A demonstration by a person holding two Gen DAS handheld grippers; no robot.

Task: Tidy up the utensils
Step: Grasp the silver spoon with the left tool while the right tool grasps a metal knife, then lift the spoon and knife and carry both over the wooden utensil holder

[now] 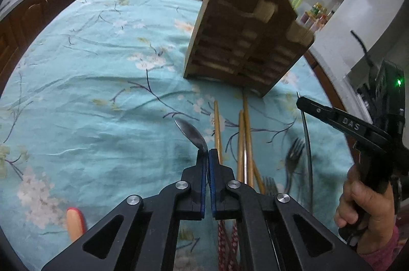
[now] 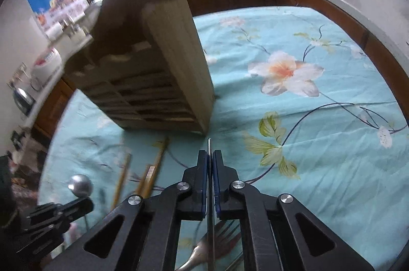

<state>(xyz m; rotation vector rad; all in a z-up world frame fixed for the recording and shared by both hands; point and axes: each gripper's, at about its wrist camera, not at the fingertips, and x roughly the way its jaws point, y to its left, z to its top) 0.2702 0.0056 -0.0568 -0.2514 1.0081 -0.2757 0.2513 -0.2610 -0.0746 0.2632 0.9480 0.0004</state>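
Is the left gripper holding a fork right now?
No, the left gripper is shut on a metal spoon, its bowl sticking out past the fingertips.

Your left gripper (image 1: 207, 153) points steeply down, its two black fingers brought together, and the blue pads (image 1: 204, 168) pinch the neck of a spoon (image 1: 191, 134) whose bowl sticks out past the tips. Your right gripper (image 2: 210, 156) tilts down at much the same angle, jaws nearly closed, pads clamped on a thin metal utensil (image 2: 209, 145) that runs straight between them and pokes out beyond the tips. In the left wrist view your right hand (image 1: 368, 207) wraps the right gripper's handle, fingers curled round the grip, a pink sleeve (image 1: 383, 250) at the wrist. The two grippers sit side by side, near each other, not touching.
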